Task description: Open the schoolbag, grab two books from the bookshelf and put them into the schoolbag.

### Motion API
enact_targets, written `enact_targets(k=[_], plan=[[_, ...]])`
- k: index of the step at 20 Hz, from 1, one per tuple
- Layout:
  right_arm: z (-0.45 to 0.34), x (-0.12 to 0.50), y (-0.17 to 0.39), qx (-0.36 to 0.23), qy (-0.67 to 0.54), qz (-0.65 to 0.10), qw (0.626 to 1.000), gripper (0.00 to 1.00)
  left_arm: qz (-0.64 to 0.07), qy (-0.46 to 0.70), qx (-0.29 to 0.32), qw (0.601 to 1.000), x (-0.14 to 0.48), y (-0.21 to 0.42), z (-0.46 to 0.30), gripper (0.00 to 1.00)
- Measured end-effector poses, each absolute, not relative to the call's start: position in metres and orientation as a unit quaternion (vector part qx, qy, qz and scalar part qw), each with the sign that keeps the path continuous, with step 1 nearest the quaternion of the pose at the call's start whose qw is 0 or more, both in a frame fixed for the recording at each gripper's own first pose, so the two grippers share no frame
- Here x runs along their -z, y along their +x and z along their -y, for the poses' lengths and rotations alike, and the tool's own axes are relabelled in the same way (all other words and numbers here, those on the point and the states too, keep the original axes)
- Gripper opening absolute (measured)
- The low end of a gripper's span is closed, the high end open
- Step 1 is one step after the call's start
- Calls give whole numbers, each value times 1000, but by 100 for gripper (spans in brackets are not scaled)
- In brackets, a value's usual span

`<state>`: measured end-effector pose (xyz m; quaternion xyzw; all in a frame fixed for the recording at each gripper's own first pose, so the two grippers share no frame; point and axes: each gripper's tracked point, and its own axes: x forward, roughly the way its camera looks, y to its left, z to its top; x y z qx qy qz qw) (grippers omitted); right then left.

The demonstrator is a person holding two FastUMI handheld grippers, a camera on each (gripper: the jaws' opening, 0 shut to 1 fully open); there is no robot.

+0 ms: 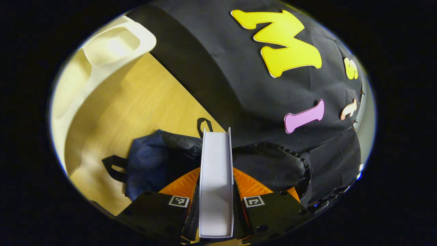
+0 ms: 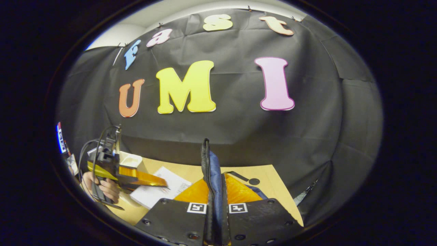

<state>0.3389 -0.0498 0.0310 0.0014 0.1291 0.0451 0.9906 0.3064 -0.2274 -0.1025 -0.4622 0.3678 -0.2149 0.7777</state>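
Between the left gripper's [image 1: 216, 205] fingers a white book [image 1: 215, 177] is pinched edge-up, directly above the dark schoolbag [image 1: 160, 153] on the wooden table [image 1: 136, 102]. The right gripper [image 2: 216, 212] clamps the bag's zipped rim [image 2: 208, 171], holding it raised (mouth width cannot be judged). Recommended: keep the rim pulled clear and lower the book straight in. A white shelf [image 1: 112, 48] stands beyond.

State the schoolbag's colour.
Dark navy blue schoolbag with black straps, clearest in the left gripper view.
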Motion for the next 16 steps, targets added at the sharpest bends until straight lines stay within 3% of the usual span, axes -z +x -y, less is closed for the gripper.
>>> enact_targets(k=[2, 3, 9, 14, 15, 16], plan=[[39, -39, 344, -47, -34, -118, 991, 9, -364, -465, 232, 773, 116, 315, 252, 48], [32, -42, 344, -52, -40, -115, 991, 9, -363, -471, 238, 768, 123, 319, 266, 44], [9, -48, 349, -61, -48, -106, 991, 9, -342, -532, 264, 728, 161, 330, 323, 44], [-4, -46, 346, -75, -31, -97, 992, 8, -314, -487, 267, 770, 182, 334, 334, 44], [-3, -45, 346, -75, -27, -96, 992, 9, -313, -473, 265, 780, 184, 335, 332, 50], [-1, -43, 347, -72, -22, -96, 993, 9, -314, -452, 262, 792, 187, 335, 330, 45]])
